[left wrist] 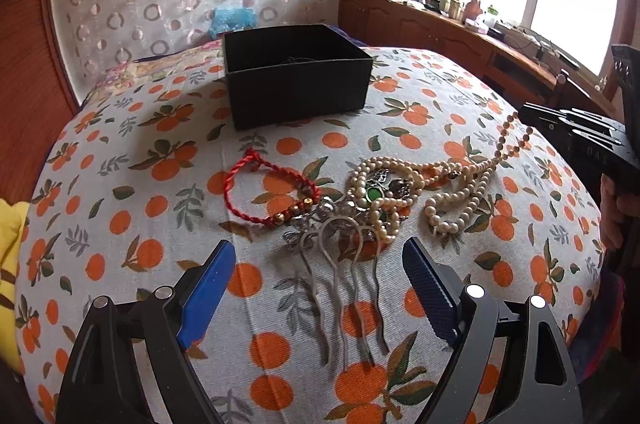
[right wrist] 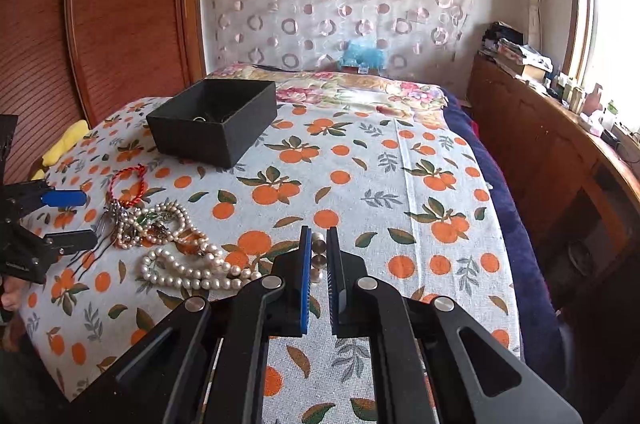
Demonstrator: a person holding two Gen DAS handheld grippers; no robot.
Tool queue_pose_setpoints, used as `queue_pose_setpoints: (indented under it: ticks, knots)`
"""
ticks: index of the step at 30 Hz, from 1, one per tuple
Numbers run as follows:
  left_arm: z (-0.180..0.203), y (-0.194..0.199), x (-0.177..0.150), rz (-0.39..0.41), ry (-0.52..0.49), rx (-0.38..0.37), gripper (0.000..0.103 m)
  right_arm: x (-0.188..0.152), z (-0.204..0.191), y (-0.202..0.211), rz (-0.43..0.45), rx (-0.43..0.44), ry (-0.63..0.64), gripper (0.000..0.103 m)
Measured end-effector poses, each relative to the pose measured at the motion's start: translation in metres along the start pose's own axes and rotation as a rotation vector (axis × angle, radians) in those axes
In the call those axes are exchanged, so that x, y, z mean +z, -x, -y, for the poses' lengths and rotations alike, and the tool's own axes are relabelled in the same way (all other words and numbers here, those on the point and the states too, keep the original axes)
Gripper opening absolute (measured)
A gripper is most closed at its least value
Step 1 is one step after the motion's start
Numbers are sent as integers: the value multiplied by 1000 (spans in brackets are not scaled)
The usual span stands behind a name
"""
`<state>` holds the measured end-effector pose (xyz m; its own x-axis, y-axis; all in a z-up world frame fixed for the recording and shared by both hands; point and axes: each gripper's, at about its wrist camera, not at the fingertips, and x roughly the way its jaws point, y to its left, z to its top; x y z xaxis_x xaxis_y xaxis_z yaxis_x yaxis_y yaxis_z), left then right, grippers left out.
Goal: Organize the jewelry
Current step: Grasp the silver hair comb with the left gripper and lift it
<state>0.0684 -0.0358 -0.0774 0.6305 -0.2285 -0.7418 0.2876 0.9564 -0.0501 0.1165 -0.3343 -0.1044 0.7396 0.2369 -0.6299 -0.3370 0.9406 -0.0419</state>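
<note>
The left hand-held gripper (left wrist: 316, 288) tilts down over the bed (left wrist: 120, 184), its blue ribbed pads spread wide either side of a wavy grey metal hairpin (left wrist: 344, 288), touching nothing. The right hand-held gripper (right wrist: 319, 264), low centre in its own view, is clamped on a pearl necklace (right wrist: 188, 276) whose round glossy beads trail left into the tangled pile. The black square box (left wrist: 296, 72) sits upper centre, a twisted red cord bracelet (left wrist: 272, 192) below it.

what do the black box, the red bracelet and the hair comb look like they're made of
Black box: likely cardboard, matte, thin straight walls. Red bracelet: twisted cord, visible rope strands, with shiny gold-coloured beads. Hair comb: probably metal, dull grey wavy prongs; could be plastic.
</note>
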Motion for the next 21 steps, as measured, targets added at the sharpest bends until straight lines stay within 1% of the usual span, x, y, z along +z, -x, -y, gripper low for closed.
queue_pose_setpoints:
  ticks: [3, 7, 9, 11, 13, 14, 16, 21]
  knots:
    - [7, -5, 0, -21, -30, 9, 81, -2, -3, -3, -6, 13, -3, 8]
    - [12, -12, -4, -58, -53, 19, 65, -5, -7, -3, -8, 35, 2, 8]
    - [14, -13, -4, -54, -67, 37, 65, -6, -10, -4, -8, 47, 5, 8]
    - [14, -14, -3, -54, -70, 37, 63, -6, -13, -5, -10, 57, 7, 8]
    - [13, -13, -1, -50, -71, 33, 51, -7, -16, -5, -9, 66, 8, 8]
    - [13, -13, -1, -51, -72, 34, 49, -7, -17, -5, -8, 71, 10, 8]
    - [11, -13, -1, -48, -69, 42, 49, -8, -19, -6, -8, 80, 12, 8]
    - [-4, -9, -4, -35, -21, 74, 49, -10, -23, -8, -15, 91, 18, 8]
